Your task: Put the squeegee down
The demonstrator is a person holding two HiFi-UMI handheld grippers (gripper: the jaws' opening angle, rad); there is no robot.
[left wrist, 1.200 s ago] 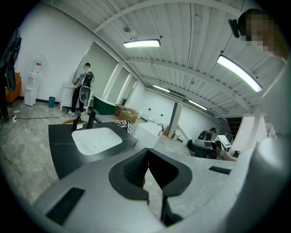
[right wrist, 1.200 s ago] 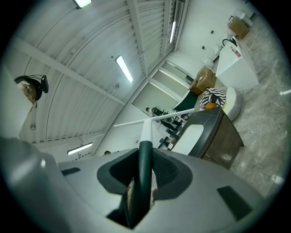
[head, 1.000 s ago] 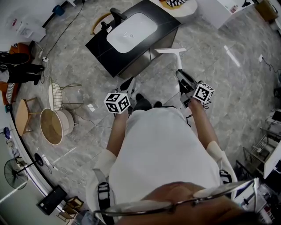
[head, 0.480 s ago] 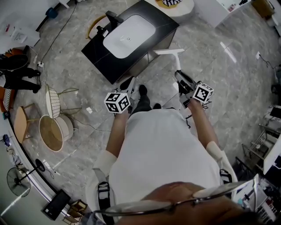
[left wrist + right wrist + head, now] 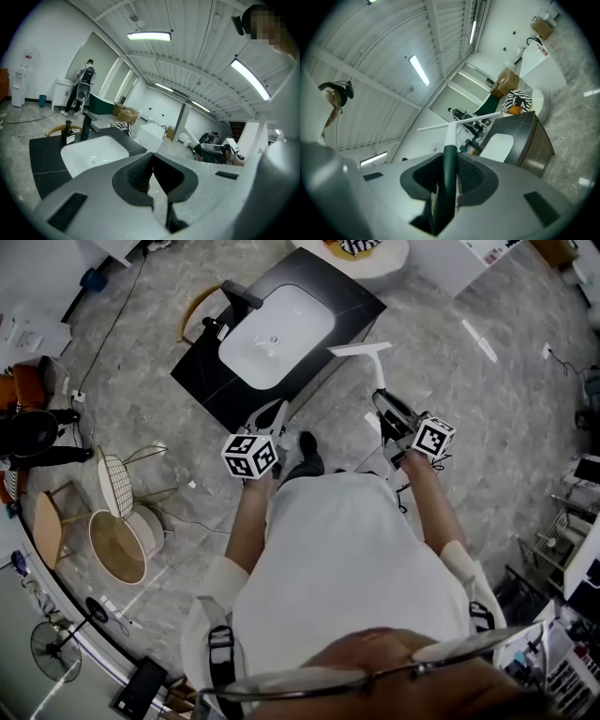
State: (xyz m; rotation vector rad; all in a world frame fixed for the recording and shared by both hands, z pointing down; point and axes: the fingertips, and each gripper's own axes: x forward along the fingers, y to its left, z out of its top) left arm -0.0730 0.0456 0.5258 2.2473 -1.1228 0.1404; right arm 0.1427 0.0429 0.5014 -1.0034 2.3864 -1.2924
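Note:
The squeegee (image 5: 362, 351) has a white T-shaped blade and a dark green handle (image 5: 448, 178). My right gripper (image 5: 382, 399) is shut on that handle, and the blade juts forward beside the right front corner of the black vanity (image 5: 200, 371). In the right gripper view the handle sits between the pads of my right gripper (image 5: 449, 158), with the white blade (image 5: 461, 120) crosswise ahead. My left gripper (image 5: 277, 409) is shut and empty, just off the vanity's front edge. In its own view my left gripper (image 5: 152, 158) faces the white sink basin (image 5: 93, 152).
A black faucet (image 5: 86, 125) and a soap bottle (image 5: 68, 133) stand behind the basin. A person (image 5: 82, 89) stands far back. A wire chair (image 5: 116, 465) and round baskets (image 5: 118, 547) sit on the marble floor at the left, with a cable nearby.
Both grippers have moved forward toward the vanity, which now lies nearer their tips. The squeegee stays held in the right gripper.

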